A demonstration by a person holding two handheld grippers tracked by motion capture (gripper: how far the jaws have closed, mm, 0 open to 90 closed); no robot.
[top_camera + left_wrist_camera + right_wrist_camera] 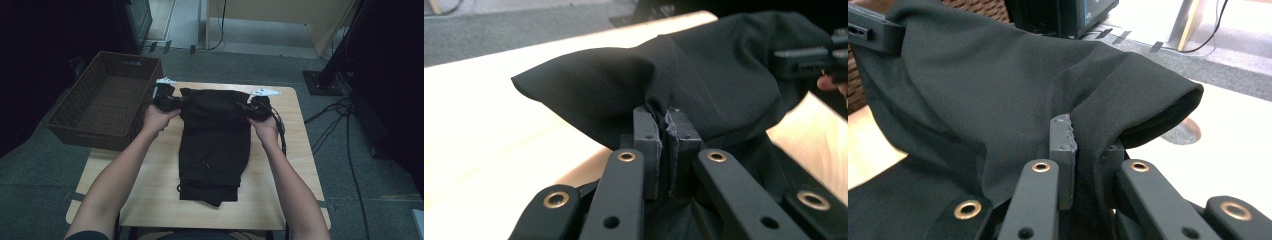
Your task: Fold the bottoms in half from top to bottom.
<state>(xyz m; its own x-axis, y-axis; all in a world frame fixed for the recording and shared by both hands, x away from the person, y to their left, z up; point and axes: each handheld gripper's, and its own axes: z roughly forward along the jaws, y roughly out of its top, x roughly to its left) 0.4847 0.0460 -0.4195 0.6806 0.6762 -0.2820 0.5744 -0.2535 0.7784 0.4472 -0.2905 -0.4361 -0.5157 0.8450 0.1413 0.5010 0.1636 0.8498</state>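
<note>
Across the middle of the wooden bench (150,190), seen from the high view, lies a black garment (215,150), folded lengthwise and running from near the far edge down toward the near edge, with a drawstring showing at its near end. The left claw (172,101) grips the garment's far left corner and the right claw (248,107) grips its far right corner, both close to the bench's far edge, each held in a bare hand with the forearms reaching in from the near side. A brown woven basket (75,107) stands just off the bench's far left corner, on the grey floor. From the left gripper view, the left claw (666,131) is clamped on a pinch of the black garment (724,75), the cloth lifted off the bench (499,125) and bunched above the jaws; the other claw shows at the right edge. From the right gripper view, the right claw (1083,137) is likewise pressed together on a fold of the garment (973,85), which rises in a loose hump above the pale bench (1228,140).
</note>
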